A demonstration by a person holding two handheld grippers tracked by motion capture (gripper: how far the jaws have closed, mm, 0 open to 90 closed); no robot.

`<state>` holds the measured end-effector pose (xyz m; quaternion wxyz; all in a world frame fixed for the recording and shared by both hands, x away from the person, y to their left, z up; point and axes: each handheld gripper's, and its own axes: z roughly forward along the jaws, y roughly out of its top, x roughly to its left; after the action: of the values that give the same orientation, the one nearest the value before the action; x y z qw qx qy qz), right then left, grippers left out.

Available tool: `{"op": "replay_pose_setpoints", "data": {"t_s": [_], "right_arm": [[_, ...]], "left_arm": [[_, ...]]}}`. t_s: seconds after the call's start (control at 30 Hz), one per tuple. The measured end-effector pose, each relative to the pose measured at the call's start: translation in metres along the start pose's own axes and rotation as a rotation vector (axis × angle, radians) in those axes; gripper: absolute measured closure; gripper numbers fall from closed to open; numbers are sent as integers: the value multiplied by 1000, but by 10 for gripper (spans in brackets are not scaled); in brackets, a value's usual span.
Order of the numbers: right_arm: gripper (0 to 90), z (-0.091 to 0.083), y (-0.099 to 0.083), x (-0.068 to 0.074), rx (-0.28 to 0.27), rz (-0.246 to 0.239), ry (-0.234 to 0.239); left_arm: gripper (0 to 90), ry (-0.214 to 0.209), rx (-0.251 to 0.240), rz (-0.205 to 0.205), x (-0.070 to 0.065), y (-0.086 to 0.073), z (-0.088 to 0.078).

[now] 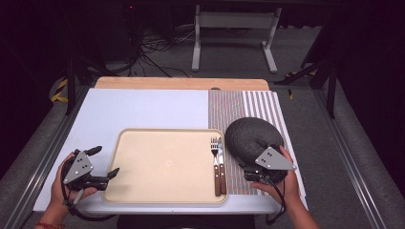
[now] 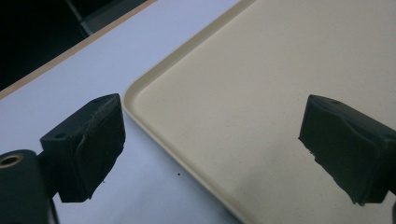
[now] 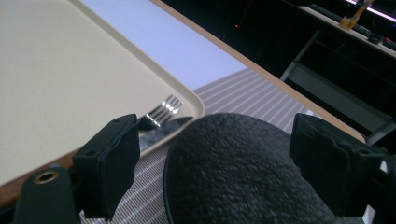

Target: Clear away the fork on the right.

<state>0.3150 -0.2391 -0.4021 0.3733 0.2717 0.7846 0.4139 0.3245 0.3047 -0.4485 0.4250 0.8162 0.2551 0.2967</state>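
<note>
— Where's the plate from your right hand?

— The dark, rough-textured round plate (image 1: 250, 138) lies on the striped placemat (image 1: 260, 102), at the table's four o'clock. My right gripper (image 1: 255, 172) sits at the plate's near rim, at its six o'clock, pointing toward twelve. In the right gripper view the jaws stand wide apart either side of the plate (image 3: 243, 172), holding nothing; the rim runs between them.

— And the left?

— The left gripper (image 1: 106, 163) is at eight o'clock, just off the left edge of the beige rectangular plastic tray (image 1: 165, 164), jaws also spread and empty. In its own view one jaw hangs over the white table (image 2: 70, 70), the other over the tray (image 2: 261, 84). It's well apart from the plate, so I judge this the right hand's job.

— Anything in the way?

— A wooden-handled fork (image 1: 215, 164) and knife (image 1: 221, 164) lie side by side on the tray's right edge, long axes running twelve to six, just beside the plate at its nine o'clock. Moving the plate toward the tray would cross them.
</note>
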Motion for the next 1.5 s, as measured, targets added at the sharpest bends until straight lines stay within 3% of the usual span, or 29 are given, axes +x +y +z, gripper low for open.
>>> {"op": "replay_pose_setpoints", "data": {"t_s": [0.27,0.4,0.53,0.77,1.1,1.5], "right_arm": [[180,-14,-18,-10,41,4,-22],[167,-23,-32,-18,78,-8,-55],[167,-30,-43,-26,90,11,-59],[175,-36,-65,-33,142,-13,-80],[196,-32,-91,-41,223,-30,-104],[201,-27,-100,-47,258,-59,-145]], "left_arm": [[79,-4,-4,-11,0,-1,0],[79,-3,-7,-13,1,0,0],[79,-2,-3,-14,2,-1,1],[79,-14,-1,-24,4,-2,4],[79,-12,-3,-18,3,-1,5],[79,-24,1,-20,5,-2,8]]}}
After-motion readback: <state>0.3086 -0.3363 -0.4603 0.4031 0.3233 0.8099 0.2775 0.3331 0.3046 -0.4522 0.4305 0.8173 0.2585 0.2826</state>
